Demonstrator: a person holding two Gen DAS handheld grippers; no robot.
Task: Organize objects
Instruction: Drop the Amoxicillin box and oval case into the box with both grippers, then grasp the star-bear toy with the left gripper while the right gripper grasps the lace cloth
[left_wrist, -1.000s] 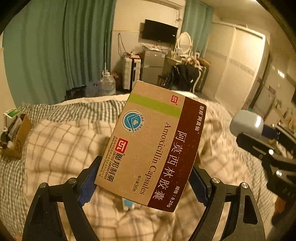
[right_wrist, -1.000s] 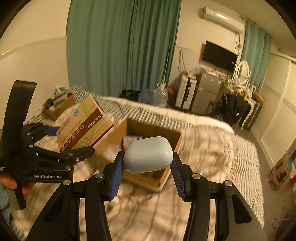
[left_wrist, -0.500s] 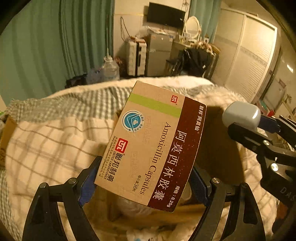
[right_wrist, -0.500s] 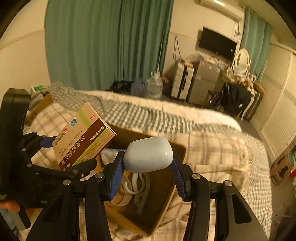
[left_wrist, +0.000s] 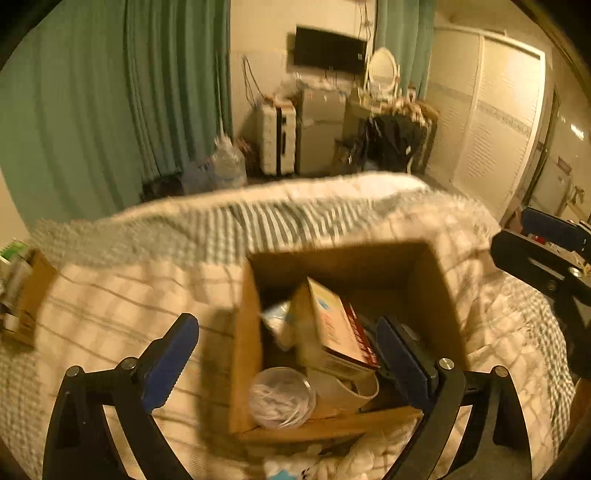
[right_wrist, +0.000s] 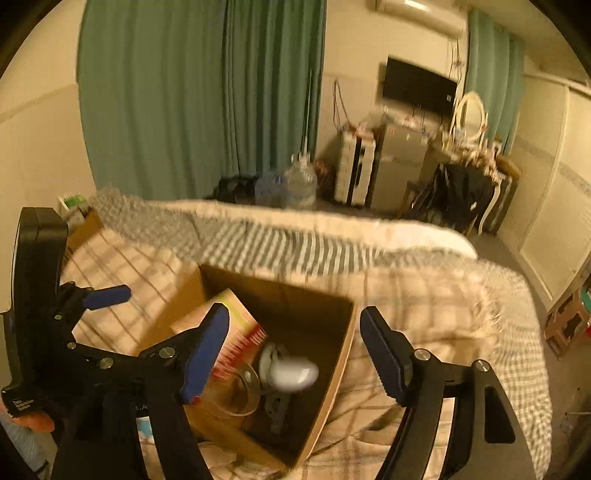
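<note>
Both of my grippers hang spread and empty over an open cardboard box (left_wrist: 243, 354) resting on the checked blanket (left_wrist: 122, 295) of a bed. My left gripper (left_wrist: 286, 347) has its blue pads (left_wrist: 168, 362) wide apart with nothing between them; the medicine carton (left_wrist: 340, 332), tan with a dark red band, sits inside the box, tilted on edge against the other contents. Beside it in the box are a clear round lidded container (left_wrist: 282, 397) holding something pale, and a white curved piece I cannot identify. From my right gripper (right_wrist: 291, 350), its fingers likewise parted, the pale blue rounded case (right_wrist: 293, 373) appears blurred inside the same box, above a tangle of cord and a dark object; whether it is resting or in the air I cannot tell. The carton (right_wrist: 240, 332) leans at the box's left side in this view. A second, smaller cardboard box (left_wrist: 27, 299) stands well apart at the far left of the bed. Green curtains (right_wrist: 199, 99), a wall television (right_wrist: 419, 90) and a water jug (right_wrist: 301, 182) fill the background
</note>
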